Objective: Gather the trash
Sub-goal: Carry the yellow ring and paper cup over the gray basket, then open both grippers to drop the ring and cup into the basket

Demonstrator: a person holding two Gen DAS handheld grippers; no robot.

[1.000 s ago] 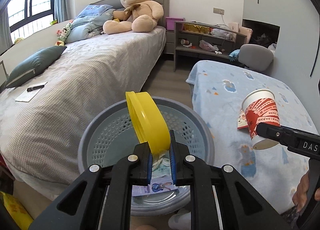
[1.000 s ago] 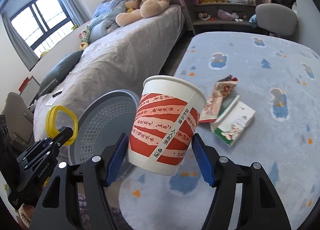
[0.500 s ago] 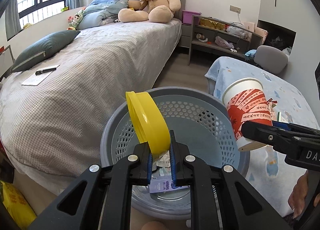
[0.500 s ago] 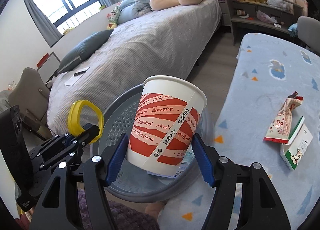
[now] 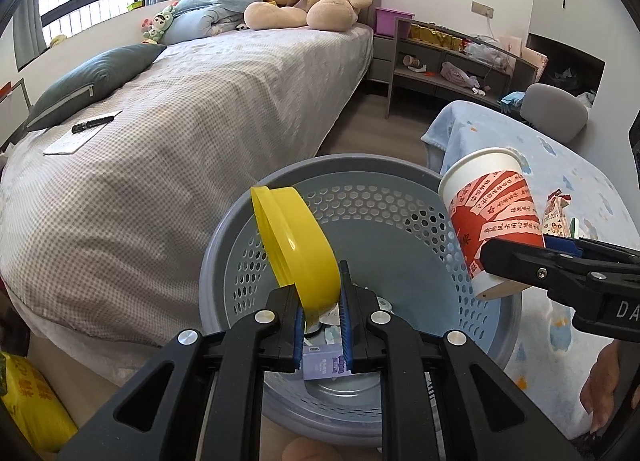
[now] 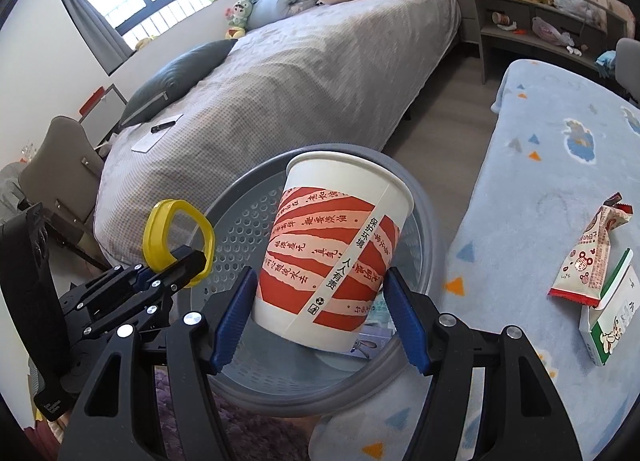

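The red-and-white striped paper cup (image 6: 334,261) is the piece of trash in play, held upright between the blue pads of the right gripper (image 6: 320,301), whose jaws are clamped on its lower sides. It hangs just over the near rim of the round grey perforated plastic basket (image 6: 240,229), I'd guess so that a simple release lets it fall inside. The left gripper (image 5: 322,319) is pinched on a yellow plastic ring-shaped handle (image 5: 294,245), which appears to belong to the basket; holding it likely keeps the basket steady and its mouth turned toward the cup. Some paper scraps and a small carton (image 5: 326,365) already lie on the basket floor. A red-and-white snack wrapper (image 6: 592,257) and a green-and-white carton (image 6: 610,317) wait on the blue patterned blanket (image 6: 540,133) to the right, apparently next in line.
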